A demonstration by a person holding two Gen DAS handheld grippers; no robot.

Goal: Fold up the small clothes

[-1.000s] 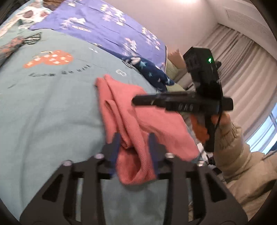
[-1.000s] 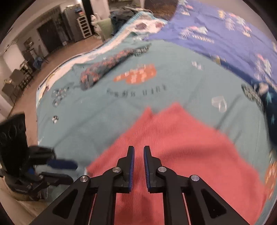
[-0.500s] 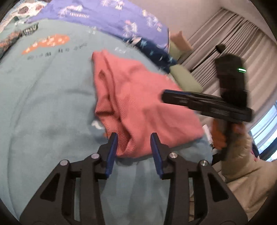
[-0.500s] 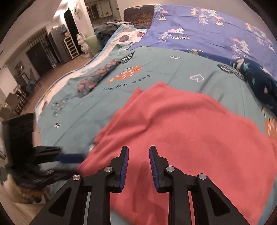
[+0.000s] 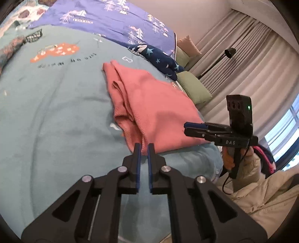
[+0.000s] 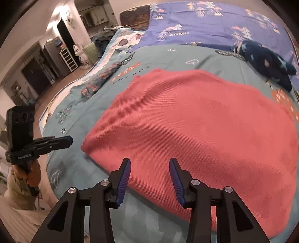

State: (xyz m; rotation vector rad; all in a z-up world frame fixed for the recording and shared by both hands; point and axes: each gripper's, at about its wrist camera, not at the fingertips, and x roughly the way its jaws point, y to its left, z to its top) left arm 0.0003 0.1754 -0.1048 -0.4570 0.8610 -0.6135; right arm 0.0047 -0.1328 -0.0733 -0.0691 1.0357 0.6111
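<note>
Coral-pink knitted cloth (image 5: 155, 110) is spread, partly folded, on the teal bedspread (image 5: 56, 104). Its near corner is met by the left gripper (image 5: 143, 147), whose jaws have just been closing to a narrow gap. The right gripper (image 6: 149, 164) has just been opening; nothing is clamped.

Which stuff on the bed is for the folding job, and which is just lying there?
For the job:
- pink cloth
- left gripper
- right gripper

Just lying there:
- navy star cloth
- purple tree blanket
- green pillow
</note>
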